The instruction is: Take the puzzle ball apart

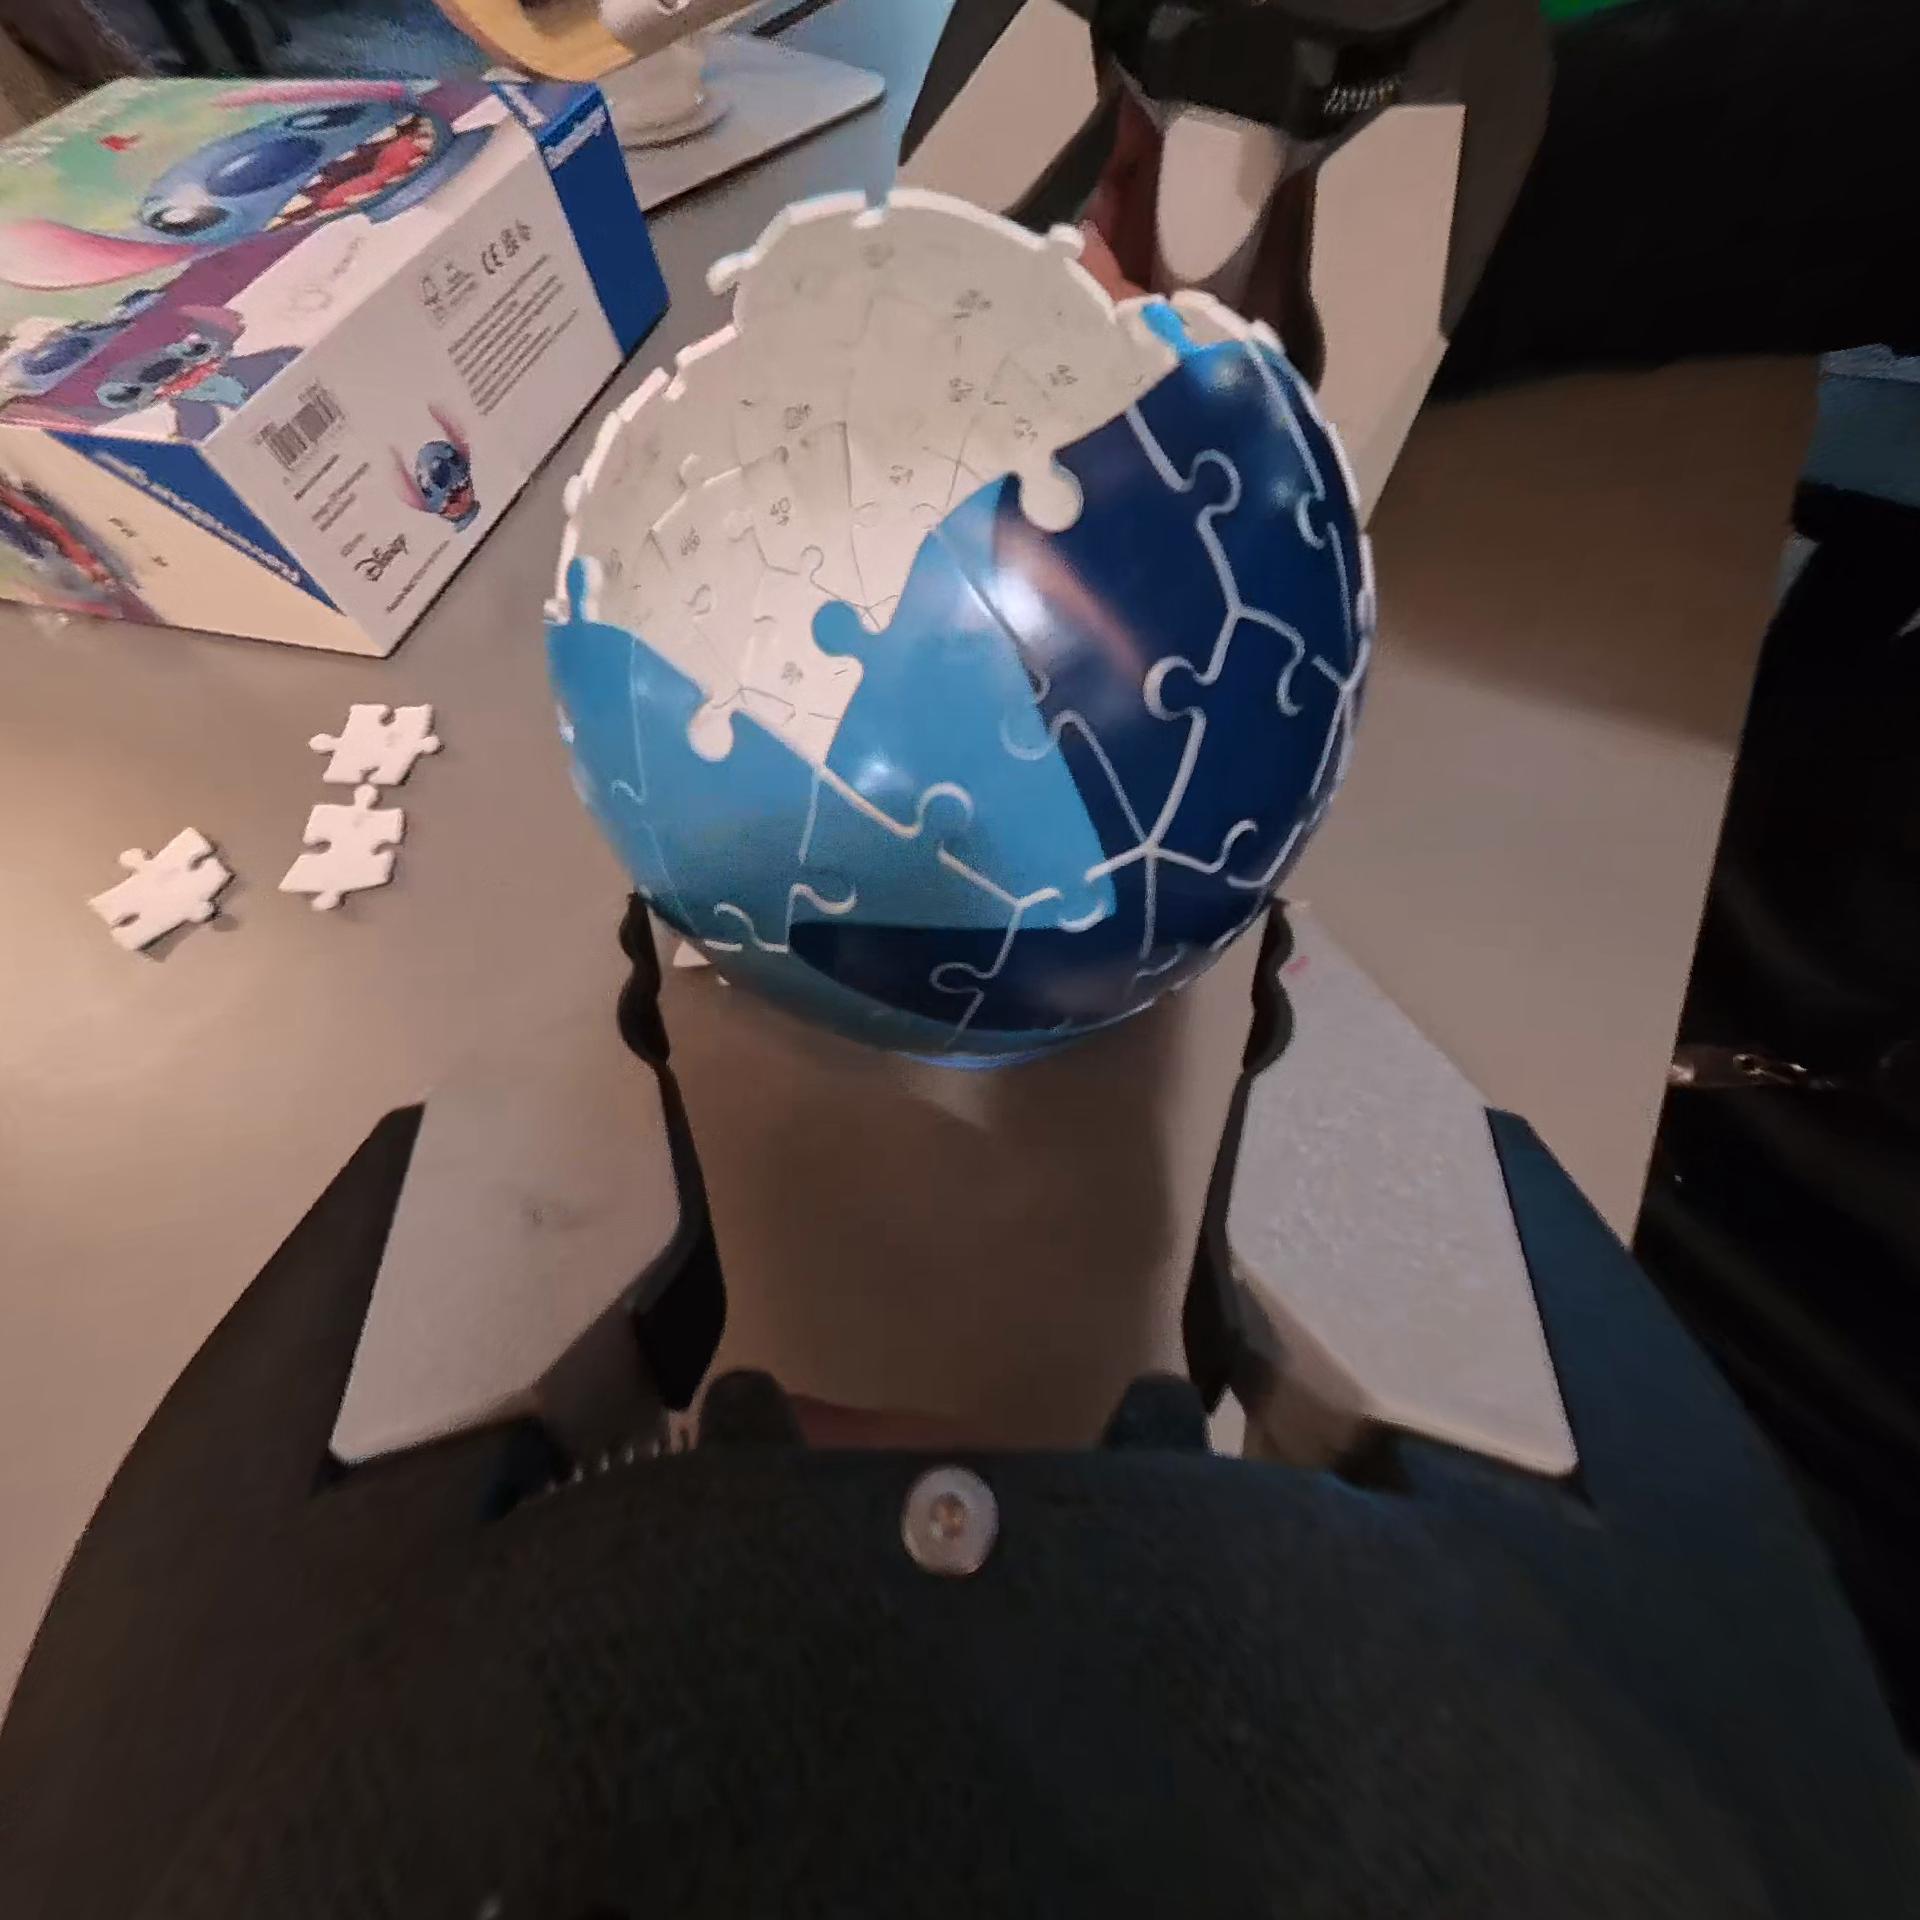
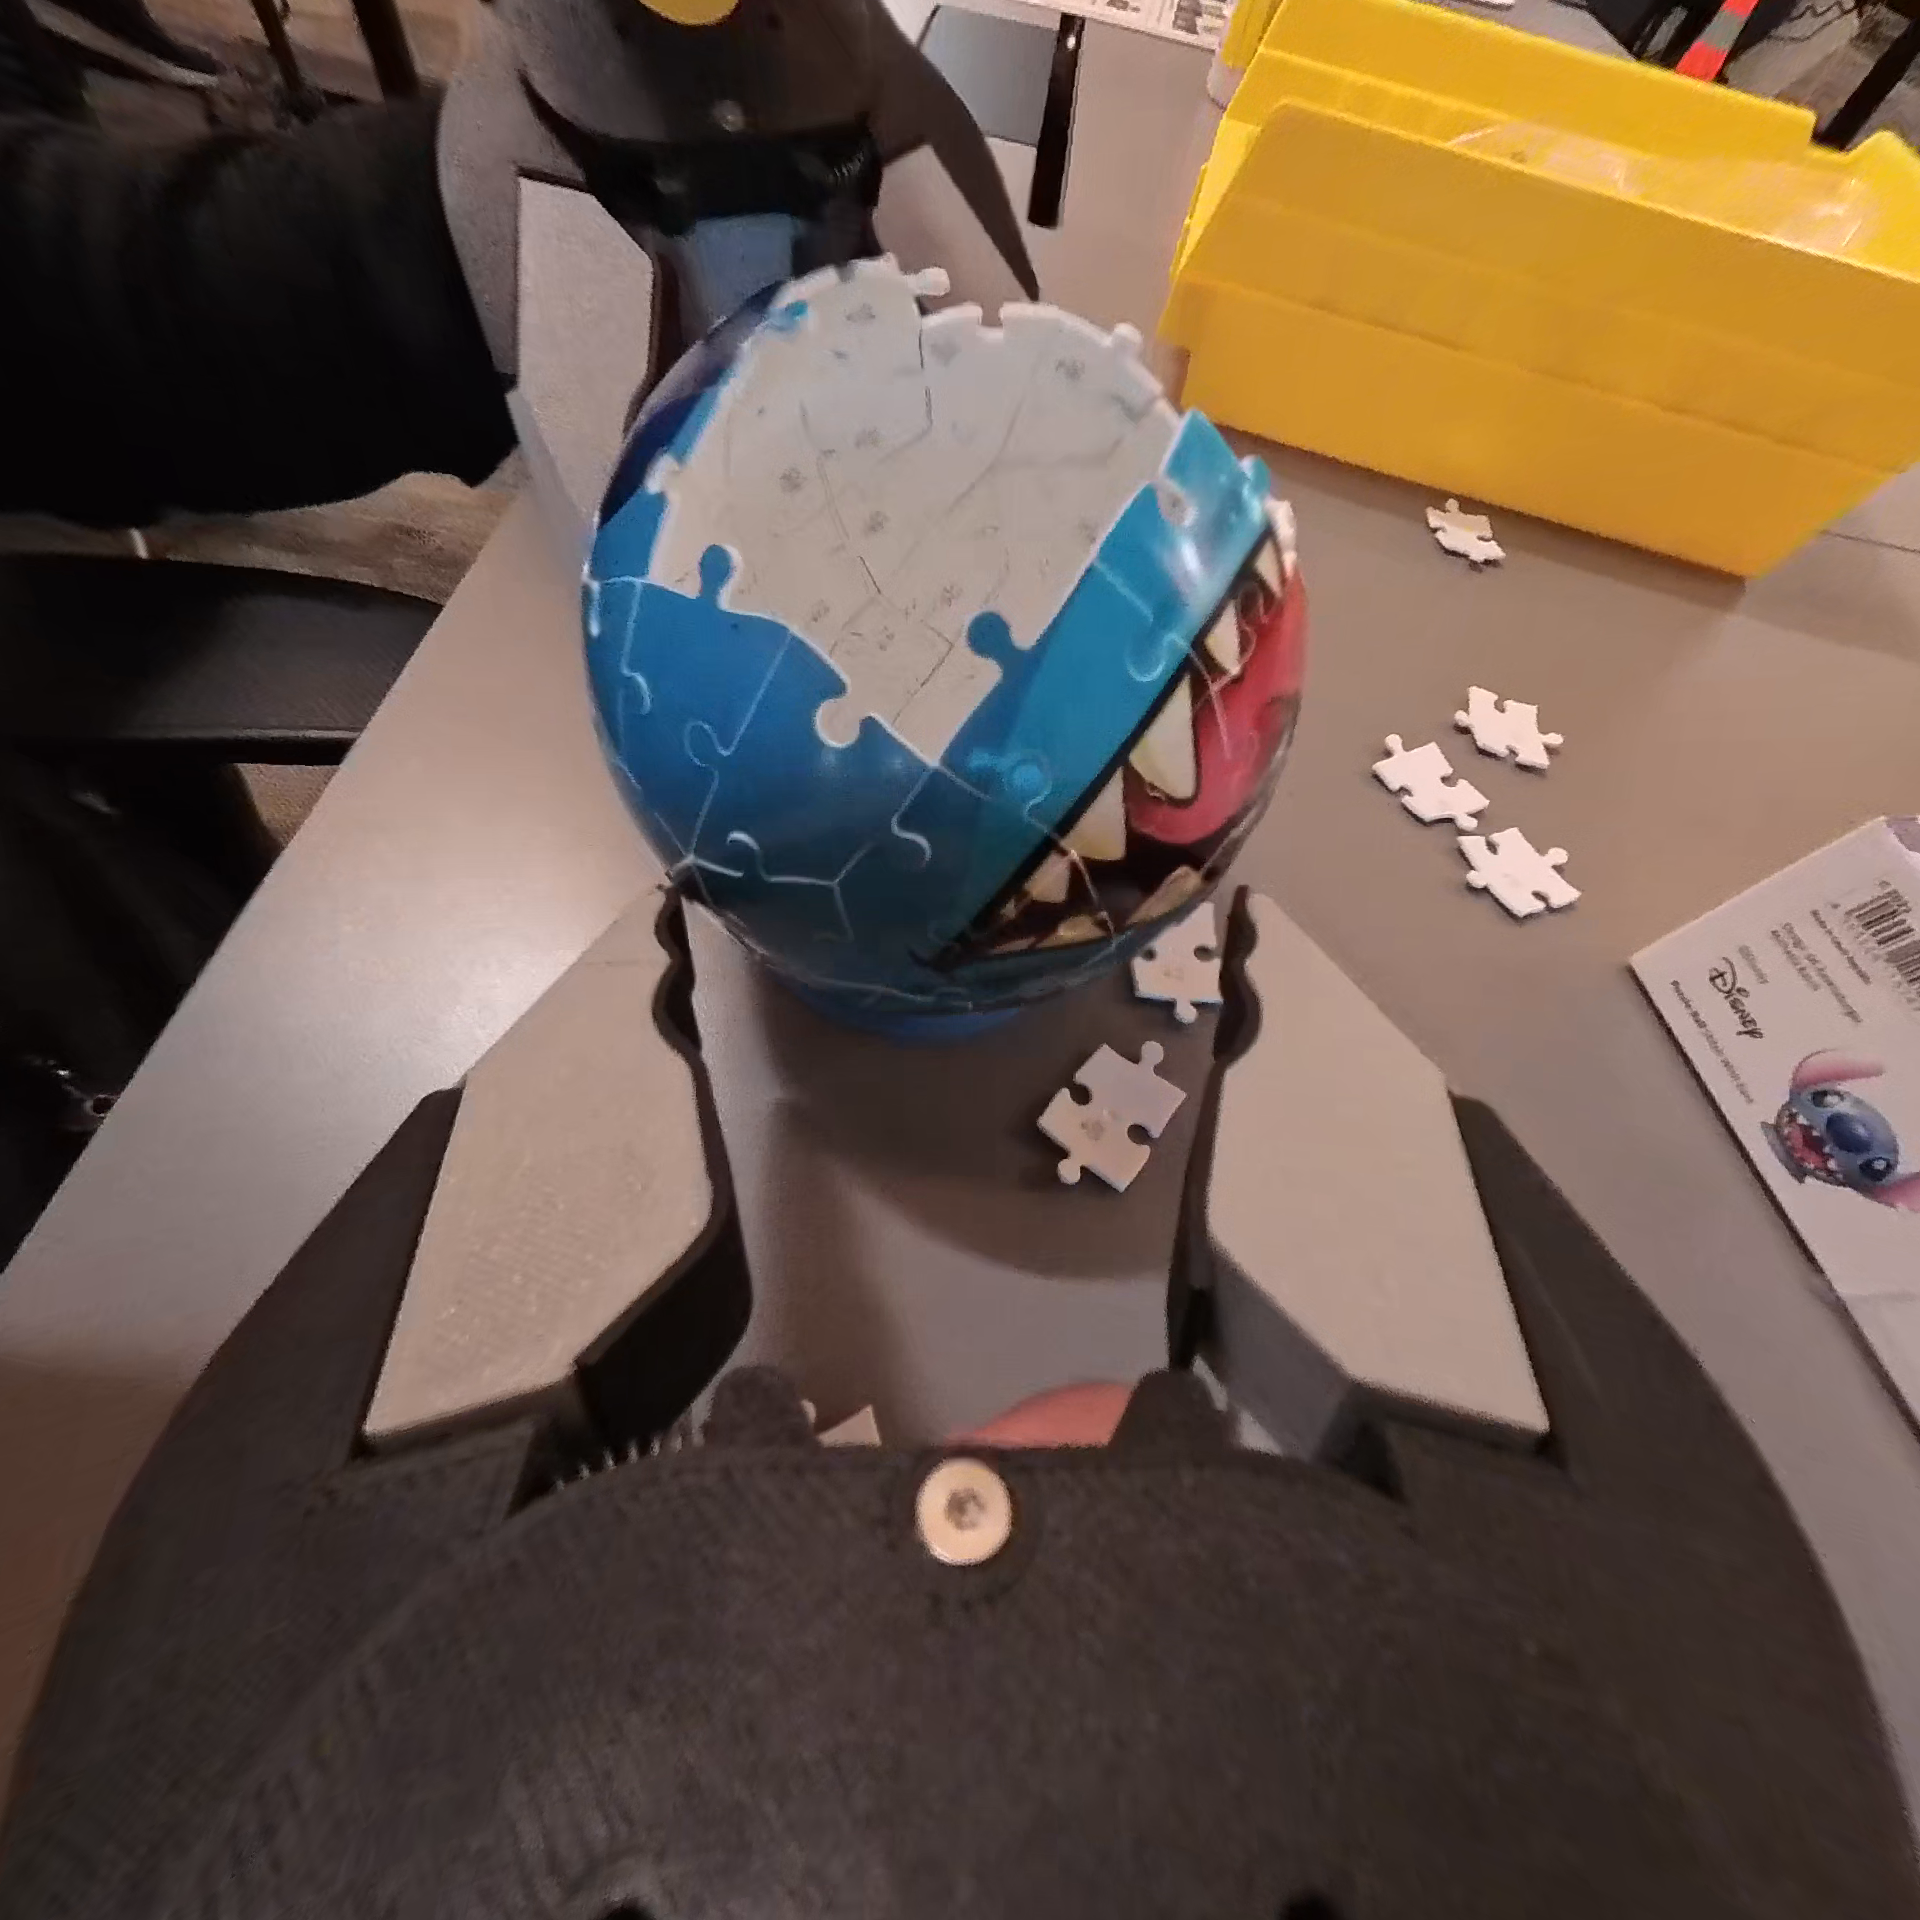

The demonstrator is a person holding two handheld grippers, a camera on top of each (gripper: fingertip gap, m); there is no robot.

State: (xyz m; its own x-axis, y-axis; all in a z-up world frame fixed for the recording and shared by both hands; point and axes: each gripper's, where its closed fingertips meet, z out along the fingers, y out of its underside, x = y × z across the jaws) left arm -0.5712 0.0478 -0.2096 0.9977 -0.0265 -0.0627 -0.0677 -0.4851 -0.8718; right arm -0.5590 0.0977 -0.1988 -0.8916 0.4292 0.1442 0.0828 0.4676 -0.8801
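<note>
The puzzle ball (image 1: 997,727) stands on the grey table, blue outside, with its top broken open so the white insides of the pieces show. In the right wrist view the ball (image 2: 810,769) also shows a red mouth with teeth on its right side. My left gripper (image 1: 954,935) is open, its tips on either side of the ball's lower part. My right gripper (image 2: 956,914) is open on the opposite side, its tips level with the ball's base. Each gripper shows behind the ball in the other's view. Loose white pieces (image 1: 343,847) (image 2: 1112,1127) lie face down on the table.
The puzzle's box (image 1: 312,343) lies at the far left; its corner (image 2: 1818,1091) shows at right in the right wrist view. Yellow bins (image 2: 1558,312) stand at the back right there. More loose pieces (image 2: 1512,727) lie beside the ball. The table edge (image 2: 343,831) runs close on the left.
</note>
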